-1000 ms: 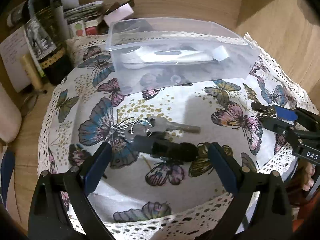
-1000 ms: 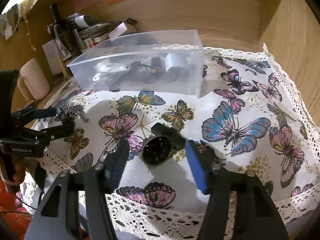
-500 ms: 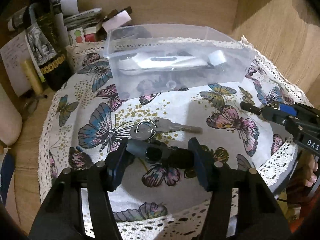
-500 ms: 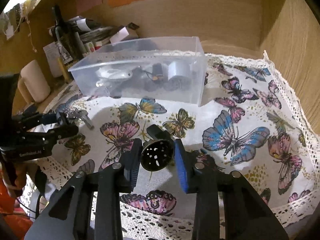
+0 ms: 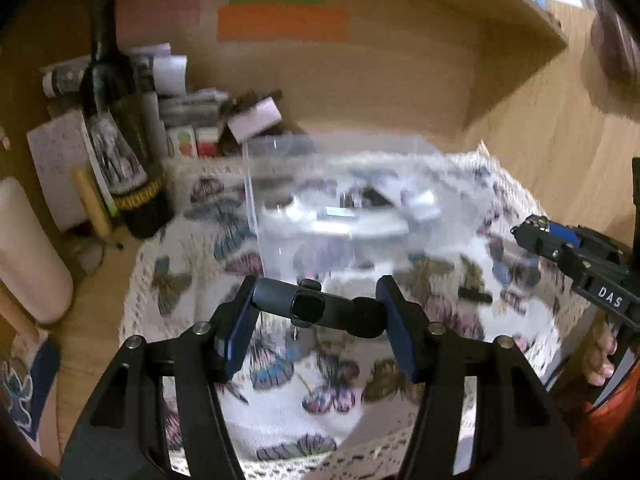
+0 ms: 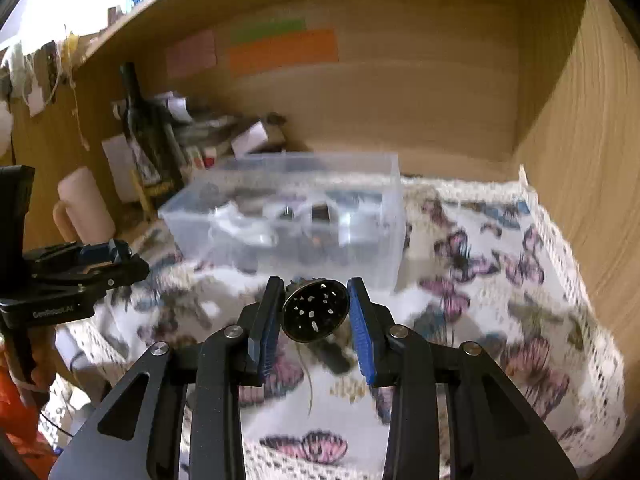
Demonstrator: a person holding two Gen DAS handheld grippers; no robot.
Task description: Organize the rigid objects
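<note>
My left gripper (image 5: 316,312) is shut on a black car key fob (image 5: 316,308), held crosswise above the butterfly cloth (image 5: 288,400). My right gripper (image 6: 314,316) is shut on a round black perforated piece (image 6: 314,316), lifted off the cloth (image 6: 520,320). The clear plastic box (image 5: 360,216) with several small items inside stands just beyond both grippers; it also shows in the right wrist view (image 6: 288,220). The right gripper also shows at the right edge of the left wrist view (image 5: 536,236), and the left gripper at the left of the right wrist view (image 6: 116,260).
A dark wine bottle (image 5: 120,132), papers and small boxes (image 5: 200,120) crowd the back left. A pale mug (image 6: 82,204) stands at the left. Wooden walls close the back and right side (image 6: 580,160). A small dark item (image 5: 474,294) lies on the cloth.
Both grippers have closed on their objects and lifted them off the cloth, tilting up toward the box. The views are blurred by motion.
</note>
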